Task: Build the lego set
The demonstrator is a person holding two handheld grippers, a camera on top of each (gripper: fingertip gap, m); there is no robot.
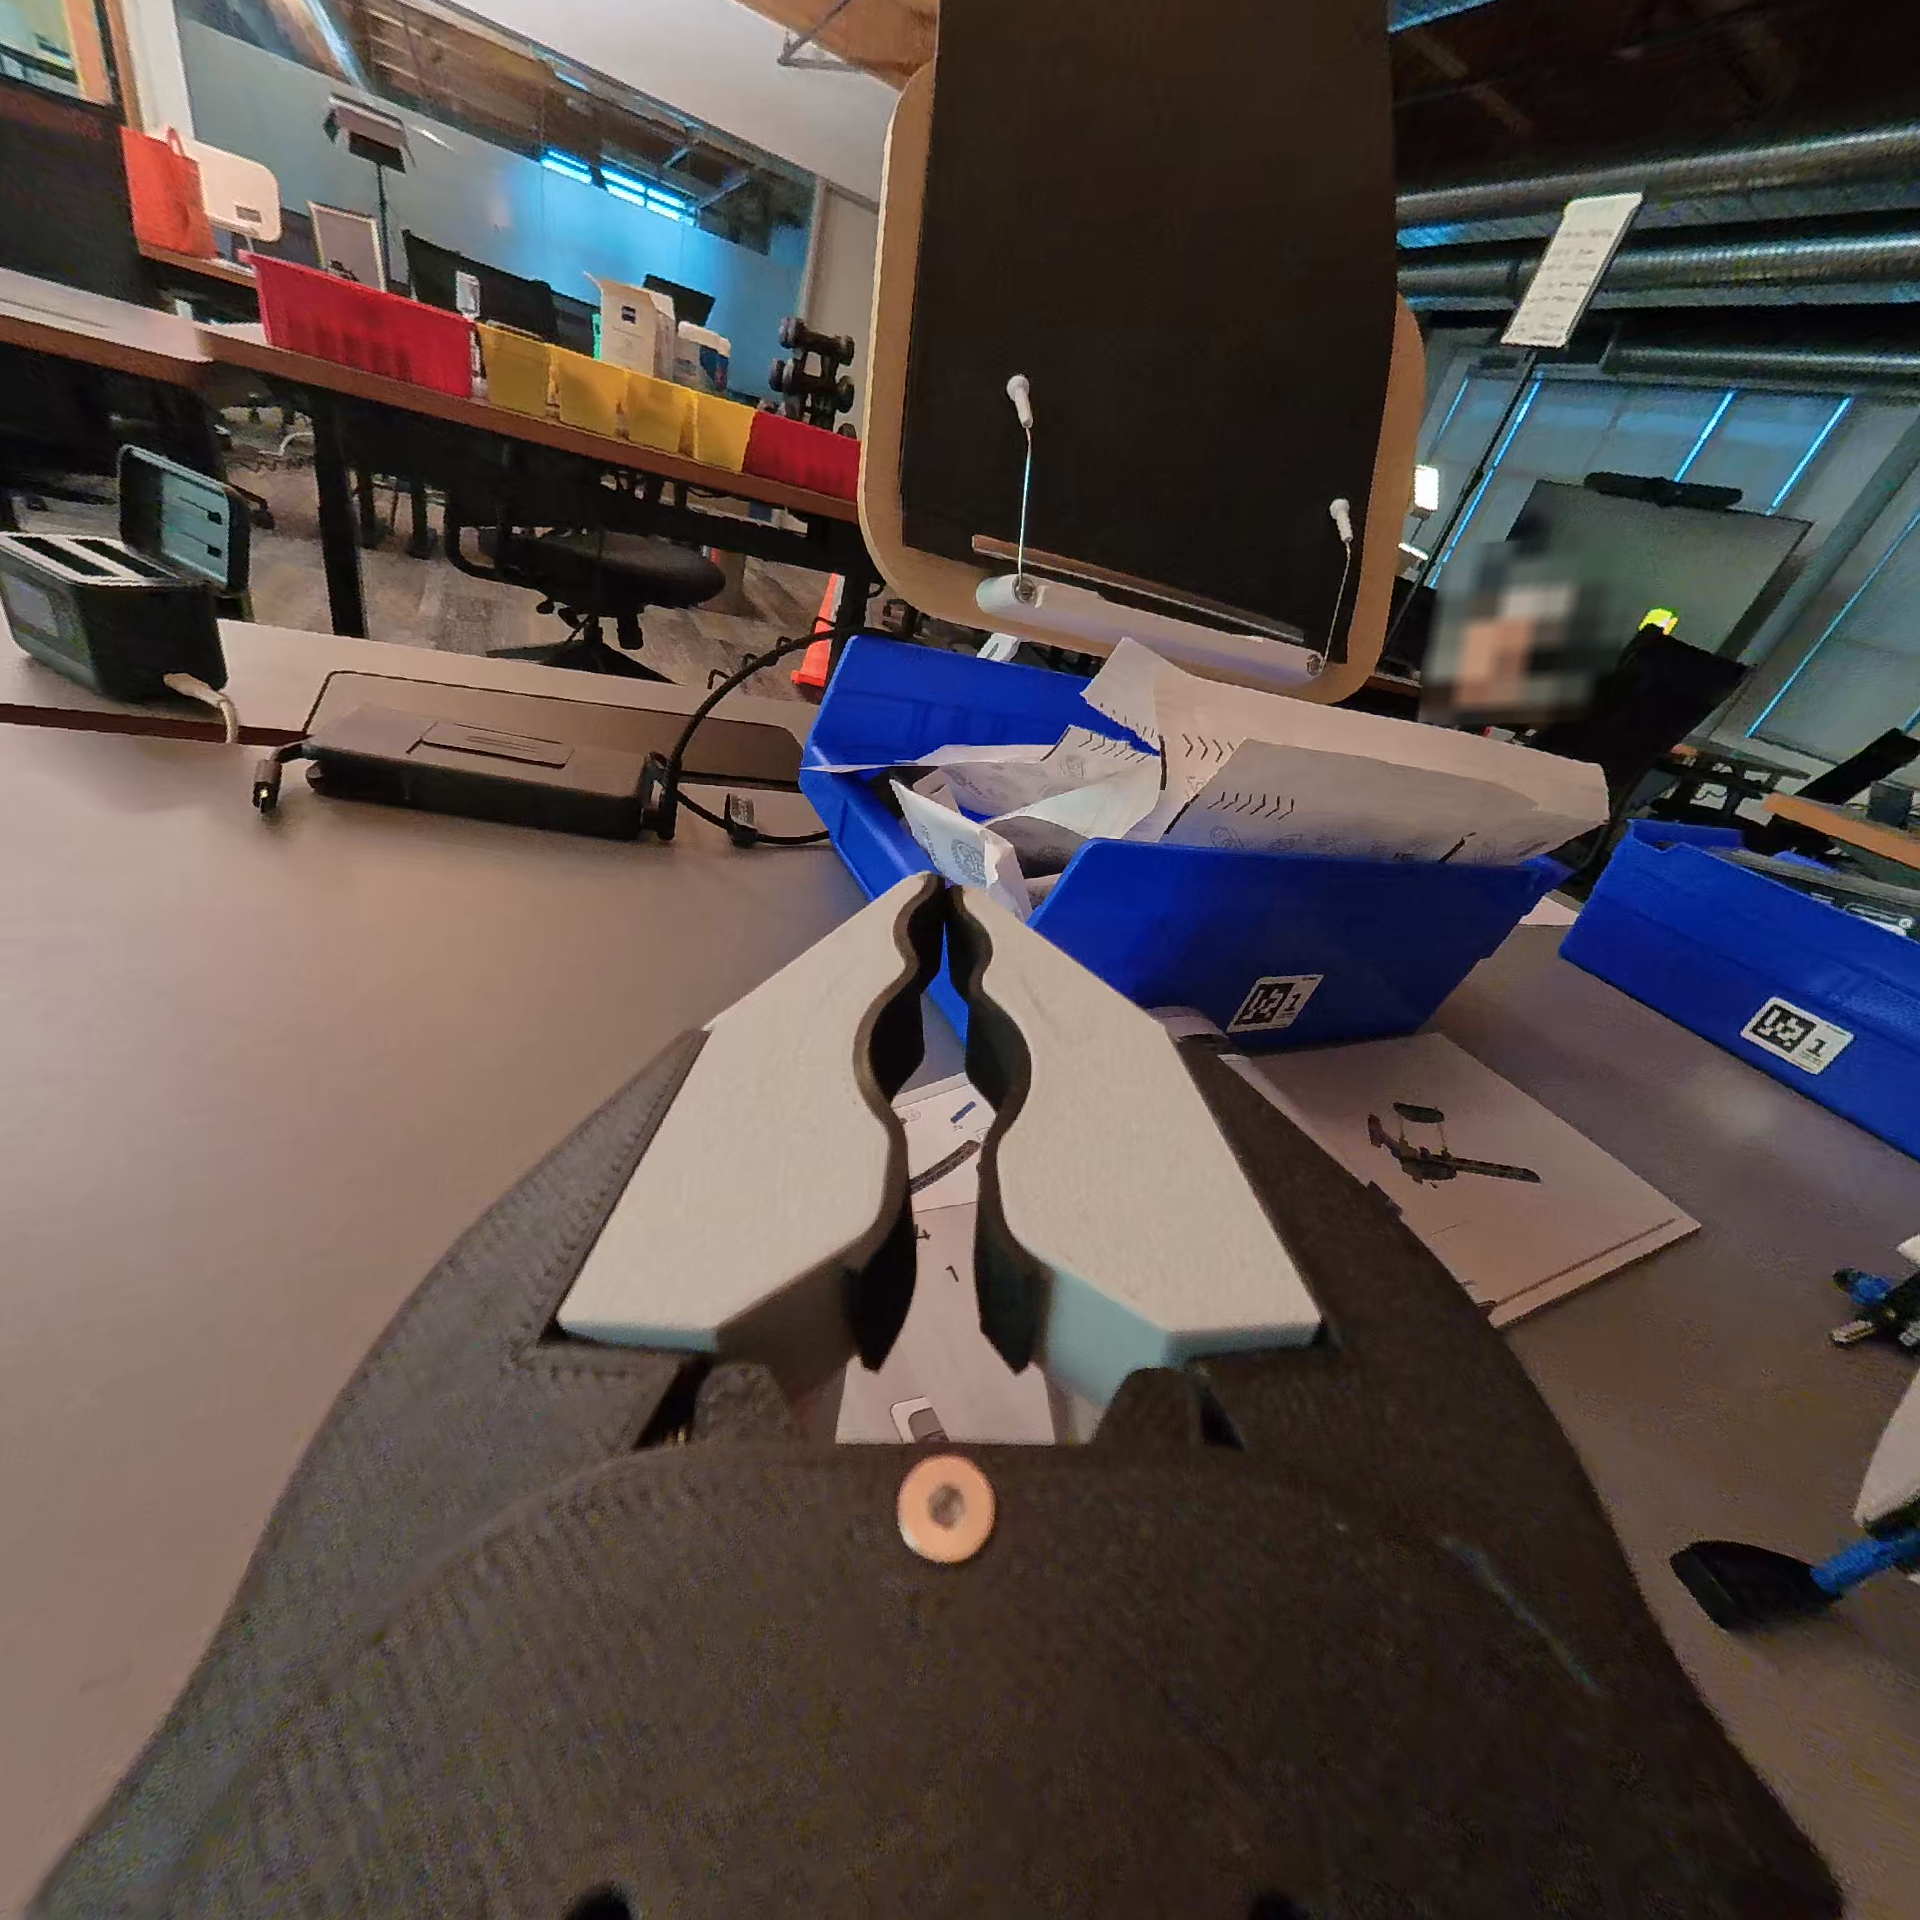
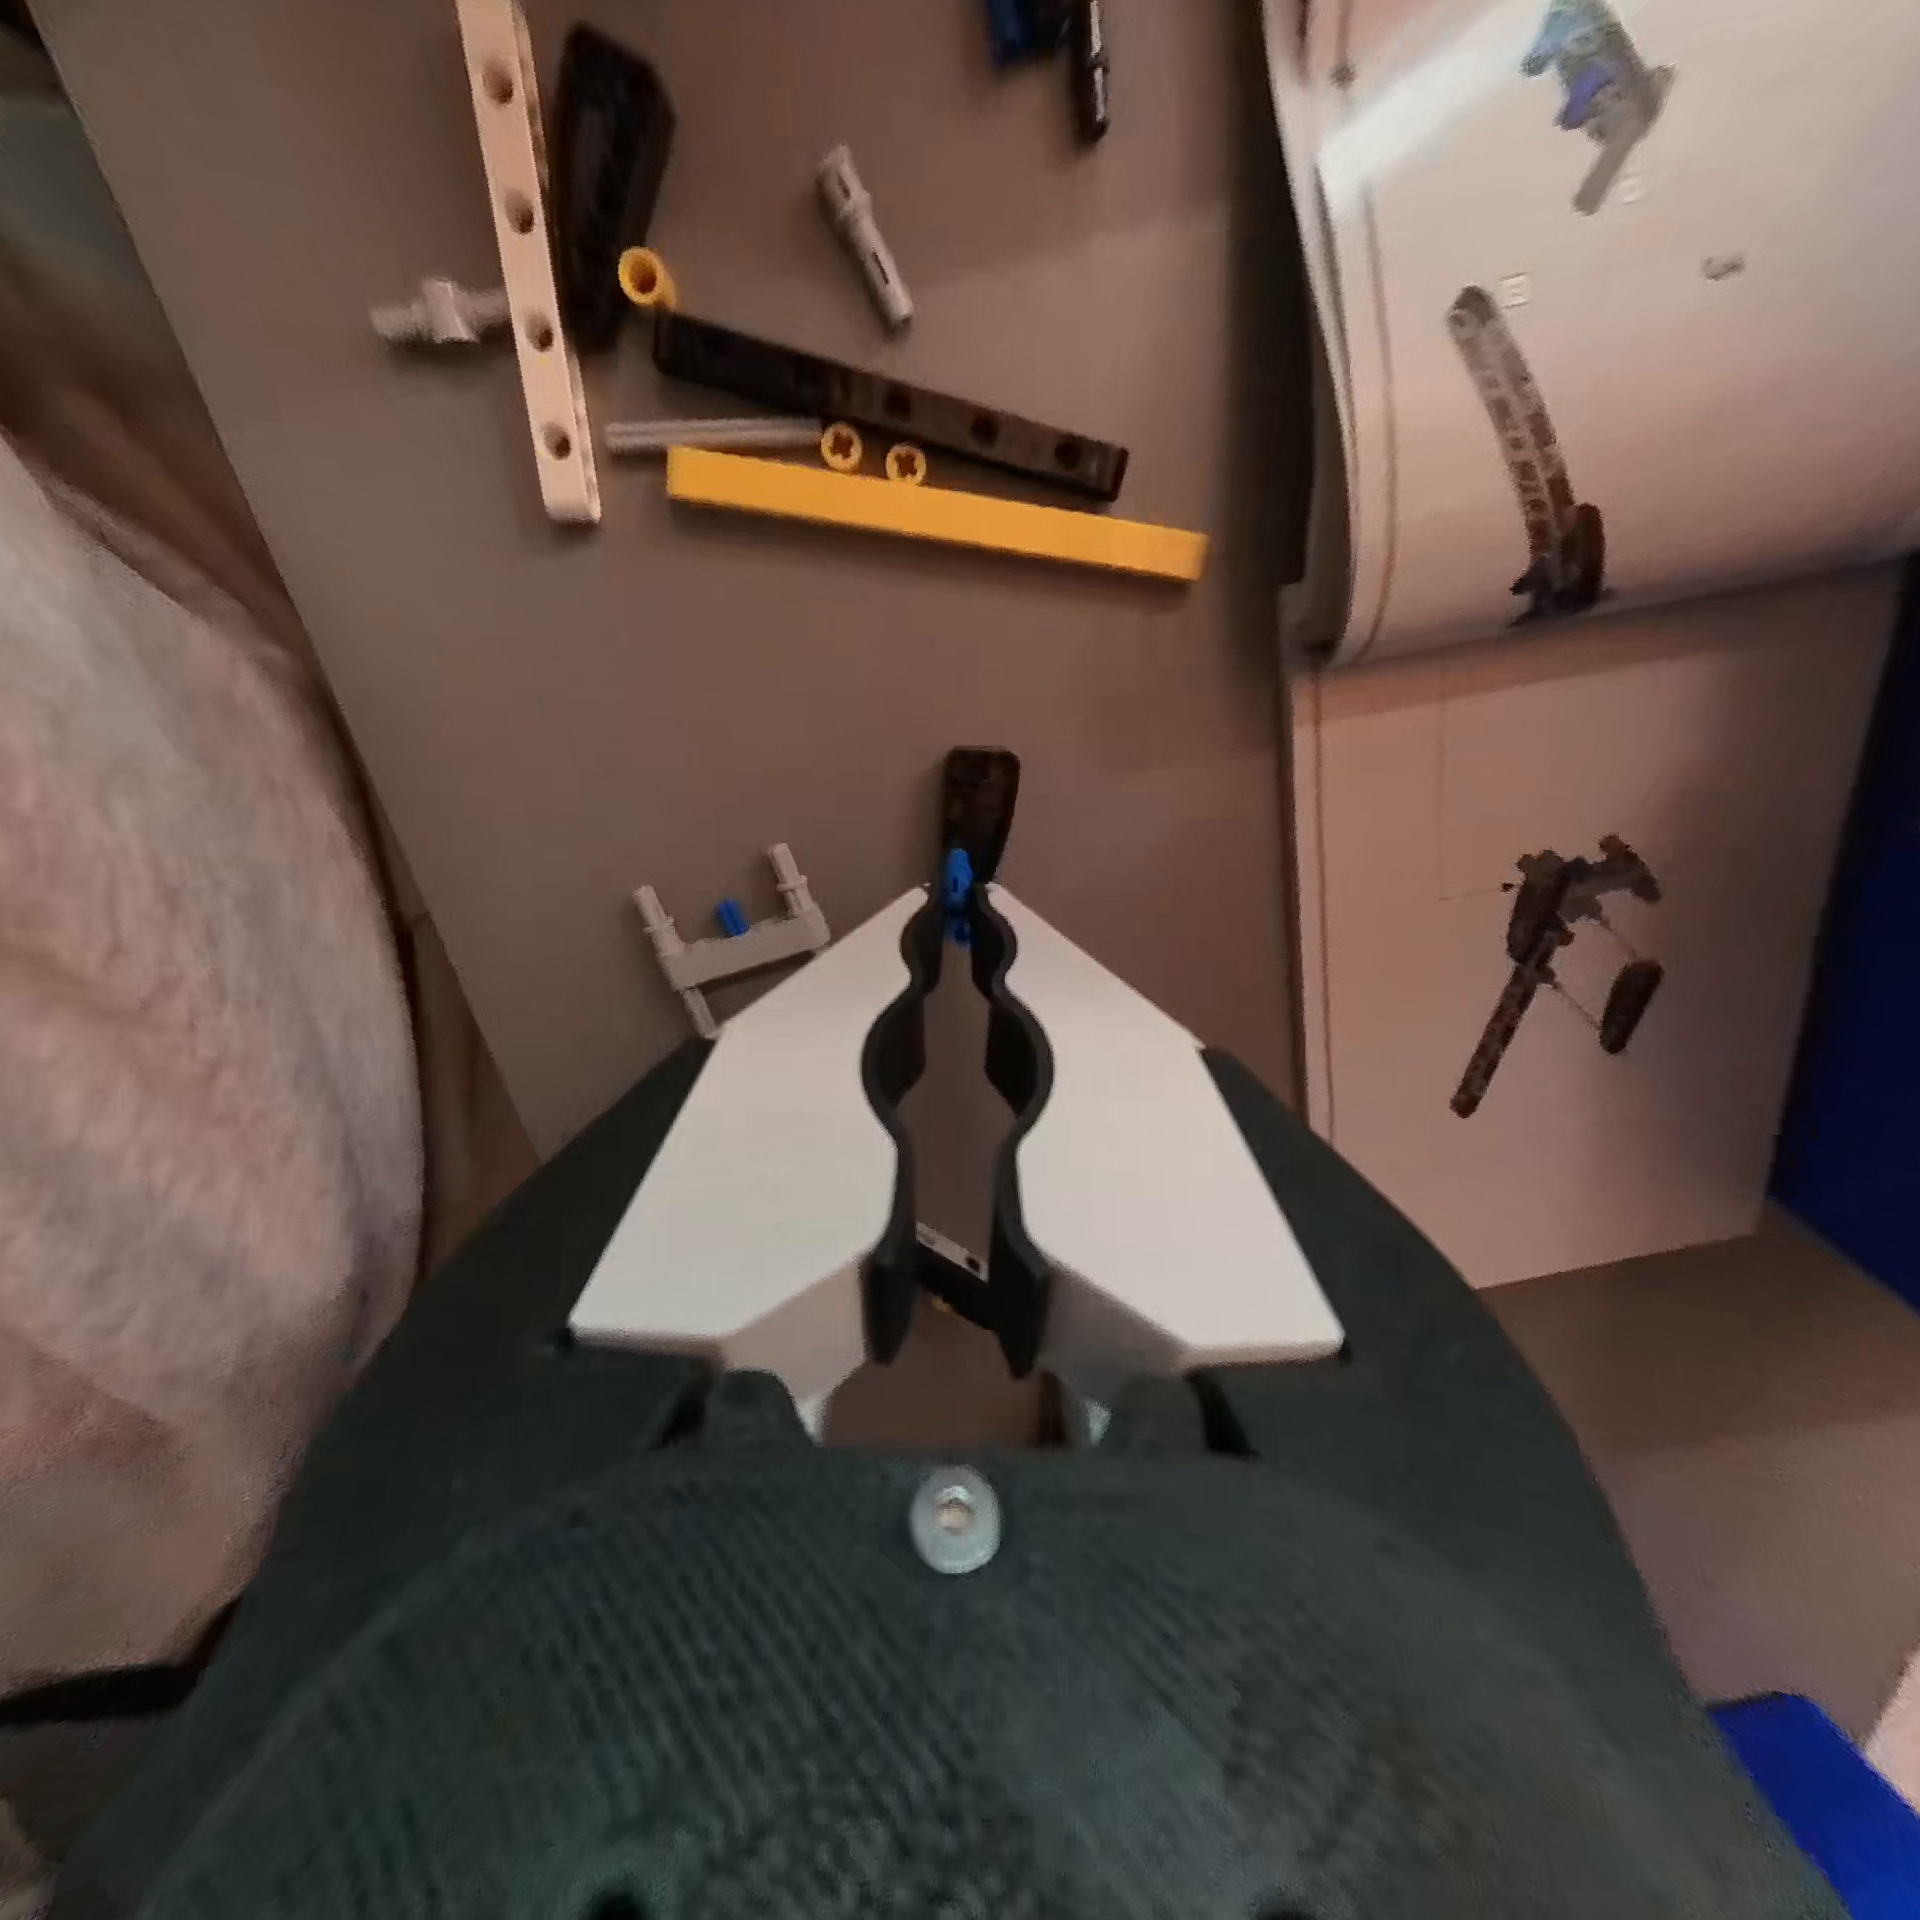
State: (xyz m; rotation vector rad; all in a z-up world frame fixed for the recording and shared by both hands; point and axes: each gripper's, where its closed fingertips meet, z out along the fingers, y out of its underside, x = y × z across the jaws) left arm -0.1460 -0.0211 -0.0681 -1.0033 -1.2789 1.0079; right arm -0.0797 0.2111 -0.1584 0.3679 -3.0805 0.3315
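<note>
My right gripper (image 2: 956, 904) is shut on a small blue pin (image 2: 955, 891) stuck in a short black lego piece (image 2: 977, 795), held over the grey table. Loose parts lie beyond: a yellow beam (image 2: 935, 514), a long black beam (image 2: 894, 400), a white beam (image 2: 525, 260), a black panel (image 2: 613, 166), grey axles (image 2: 862, 229) and a grey frame piece (image 2: 727, 940). My left gripper (image 1: 943, 894) is shut and empty, above the instruction booklet (image 1: 1475, 1174). The black piece on the blue pin also shows at the left wrist view's right edge (image 1: 1756, 1584).
A blue bin (image 1: 1247, 925) stuffed with torn white paper bags stands behind the booklet, and a second blue bin (image 1: 1756, 987) to its right. A black flat device with cables (image 1: 499, 758) lies at the back left. Open booklet pages (image 2: 1558, 935) lie right of the parts.
</note>
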